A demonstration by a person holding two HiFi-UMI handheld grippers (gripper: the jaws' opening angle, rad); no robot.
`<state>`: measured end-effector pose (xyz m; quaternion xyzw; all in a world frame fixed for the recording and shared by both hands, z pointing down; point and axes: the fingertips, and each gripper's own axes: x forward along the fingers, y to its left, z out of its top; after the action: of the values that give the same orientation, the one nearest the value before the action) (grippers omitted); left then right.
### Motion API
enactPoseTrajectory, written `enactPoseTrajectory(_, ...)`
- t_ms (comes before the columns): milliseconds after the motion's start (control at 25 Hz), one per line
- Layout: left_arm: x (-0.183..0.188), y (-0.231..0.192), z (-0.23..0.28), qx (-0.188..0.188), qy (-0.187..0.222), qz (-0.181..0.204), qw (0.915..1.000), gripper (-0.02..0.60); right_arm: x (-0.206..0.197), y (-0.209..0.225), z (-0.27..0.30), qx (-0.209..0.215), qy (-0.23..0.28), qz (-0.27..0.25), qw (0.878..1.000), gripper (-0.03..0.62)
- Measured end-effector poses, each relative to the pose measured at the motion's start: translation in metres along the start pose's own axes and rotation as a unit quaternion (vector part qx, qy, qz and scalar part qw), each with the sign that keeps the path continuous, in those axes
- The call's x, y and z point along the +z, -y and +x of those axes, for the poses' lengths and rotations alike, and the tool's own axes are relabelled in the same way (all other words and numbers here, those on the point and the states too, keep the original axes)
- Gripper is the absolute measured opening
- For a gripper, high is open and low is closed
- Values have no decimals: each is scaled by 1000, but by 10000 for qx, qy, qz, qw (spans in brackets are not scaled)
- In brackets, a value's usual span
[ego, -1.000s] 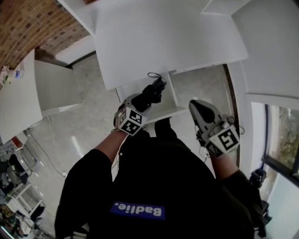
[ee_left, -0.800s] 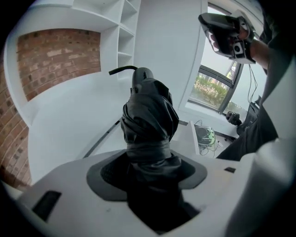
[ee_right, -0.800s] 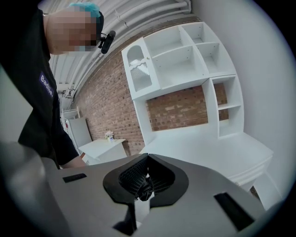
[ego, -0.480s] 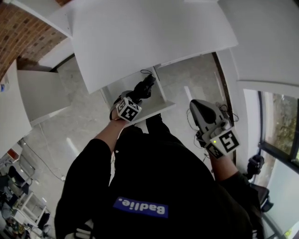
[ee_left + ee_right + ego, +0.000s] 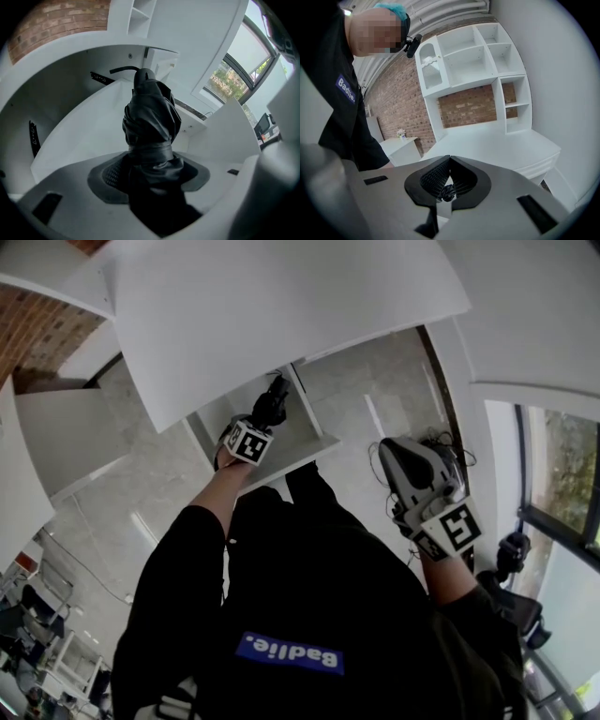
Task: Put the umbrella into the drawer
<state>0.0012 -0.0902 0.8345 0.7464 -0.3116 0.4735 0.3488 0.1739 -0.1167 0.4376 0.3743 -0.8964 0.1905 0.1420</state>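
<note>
Left tongs (image 5: 263,420) have dropped lower since the earlier frame, carrying the umbrella (image 5: 273,405) down into the open drawer (image 5: 305,450).
White desk (image 5: 281,315) fills the upper frame, with the drawer beneath it. The umbrella is black, folded and strapped, pinched in the left tongs and not yet released; placement is judged nearly complete. Right tongs (image 5: 392,457), at right, are pressed together and empty.

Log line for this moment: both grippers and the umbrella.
left gripper: shut on umbrella | umbrella: folded, over open drawer | right gripper: shut, empty | release: not yet
</note>
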Motion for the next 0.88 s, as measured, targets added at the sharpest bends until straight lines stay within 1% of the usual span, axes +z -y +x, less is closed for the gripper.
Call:
enactPoseTrajectory(240, -3, -13, 29, 116, -255, -119, 9995, 268, -14, 14, -7, -138, -89, 82, 9998, 29)
enactPoseTrajectory(400, -10, -24, 41, 229, -472, -333, 9981, 268, -20, 17, -11, -186, -153, 99, 9997, 29)
enactPoseTrajectory(520, -21, -25, 51, 220, -652, -494, 9964, 270, -23, 19, -13, -201, -181, 85, 9996, 29)
enactPoseTrajectory(600, -25, -25, 56, 247, -748, -536, 9955, 271, -24, 20, -15, -217, -196, 80, 9995, 29)
enactPoseTrajectory(760, -28, -25, 62, 328, -861, -580, 9941, 275, -26, 22, -18, -231, -213, 55, 9995, 29)
enactPoseTrajectory(880, -28, -24, 67, 343, -839, -590, 9941, 281, -29, 21, -19, -195, -311, 8, 9993, 29)
